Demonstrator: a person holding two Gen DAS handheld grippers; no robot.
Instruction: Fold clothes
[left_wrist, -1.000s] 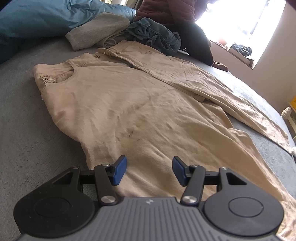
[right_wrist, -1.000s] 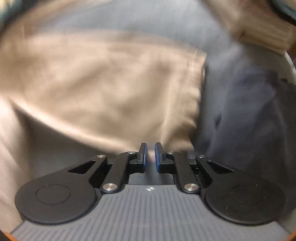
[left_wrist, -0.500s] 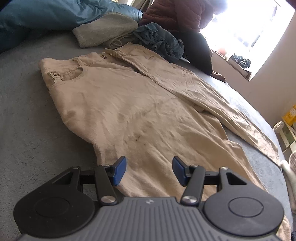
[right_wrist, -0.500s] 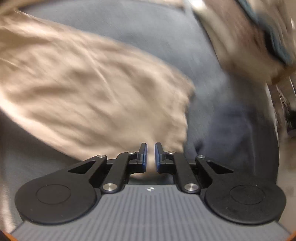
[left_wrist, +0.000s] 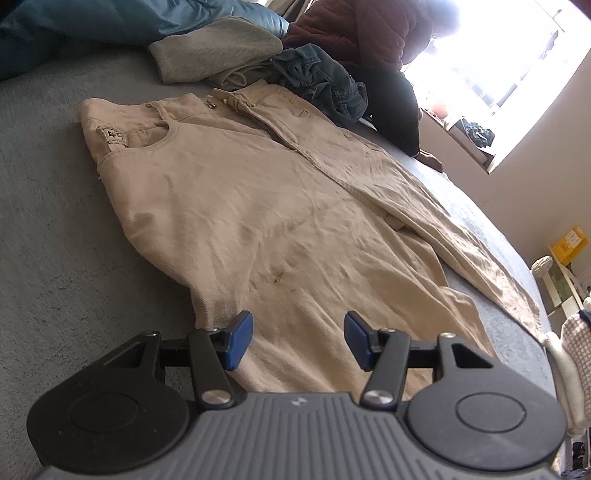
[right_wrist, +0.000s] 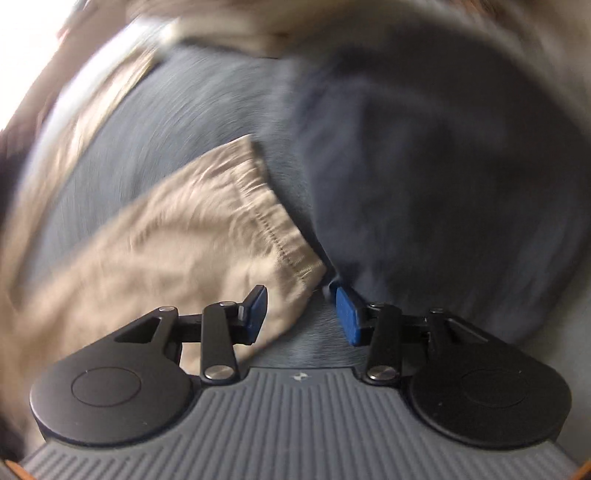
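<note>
— Trousers (left_wrist: 266, 221) spread flat on the bed (left_wrist: 55, 229), waistband at the far end, one leg angled off to the right. Beyond the waistband?

— Heaped clothes (left_wrist: 321, 85), folded item (left_wrist: 218, 51) to their left, pillow (left_wrist: 110, 22) further left; person (left_wrist: 373, 40) seated behind the heap. Window (left_wrist: 509, 66) far right.

— Left tongs (left_wrist: 298, 339)?

— Just above the near trouser leg, nothing between (pads apart).

— Right tongs (right_wrist: 300, 315)?

— Over a leg hem (right_wrist: 273, 229), jaws opening; hem corner between them, left pad beside the cloth (view blurred).
</note>
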